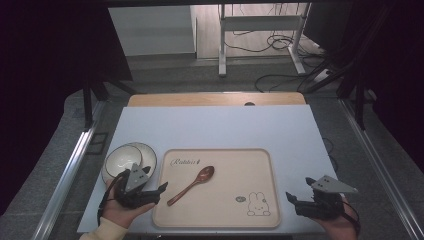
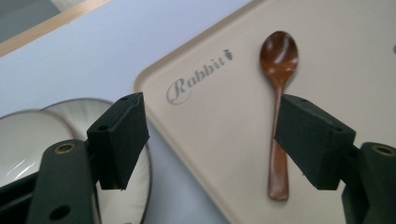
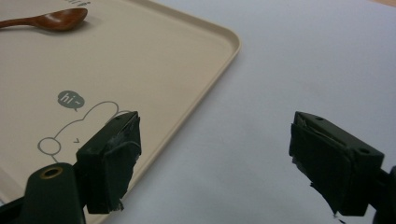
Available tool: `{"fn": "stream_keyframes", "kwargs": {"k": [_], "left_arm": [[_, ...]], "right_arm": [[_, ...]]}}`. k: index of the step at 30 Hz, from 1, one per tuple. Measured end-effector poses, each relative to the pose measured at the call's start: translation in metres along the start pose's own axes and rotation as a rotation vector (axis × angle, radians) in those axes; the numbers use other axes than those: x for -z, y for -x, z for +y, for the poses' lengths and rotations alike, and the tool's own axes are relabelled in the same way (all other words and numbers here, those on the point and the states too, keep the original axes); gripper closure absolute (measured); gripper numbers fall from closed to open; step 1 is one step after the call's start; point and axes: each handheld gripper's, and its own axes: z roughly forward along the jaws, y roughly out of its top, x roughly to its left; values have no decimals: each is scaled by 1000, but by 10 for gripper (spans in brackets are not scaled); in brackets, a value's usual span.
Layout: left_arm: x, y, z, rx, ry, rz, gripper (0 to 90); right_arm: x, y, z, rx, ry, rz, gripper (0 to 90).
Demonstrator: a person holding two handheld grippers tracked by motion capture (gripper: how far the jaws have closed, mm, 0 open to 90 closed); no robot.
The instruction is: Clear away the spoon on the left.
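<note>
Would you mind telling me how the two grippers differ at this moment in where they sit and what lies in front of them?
The left gripper sits by the bowls at the tray's left edge; the right gripper sits off the tray's right edge. The left gripper faces the wooden spoon; the right gripper faces the tray's corner and bare table. Both are hand-held, open and empty.

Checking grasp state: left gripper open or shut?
Open. The left gripper has its jaws wide apart with nothing between them, above the tray near the spoon.
</note>
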Motion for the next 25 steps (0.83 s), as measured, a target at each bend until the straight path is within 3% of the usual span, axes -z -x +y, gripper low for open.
{"fn": "stream_keyframes", "kwargs": {"k": [8, 14, 25], "left_arm": [[6, -7, -12, 22, -1, 21, 242], [3, -7, -11, 4, -4, 17, 236], [3, -4, -9, 11, 4, 19, 227]], "right_arm": [[-6, 2, -1, -14, -15, -1, 169], [-6, 1, -1, -13, -18, 3, 170], [-8, 2, -1, -17, -8, 8, 168]]}}
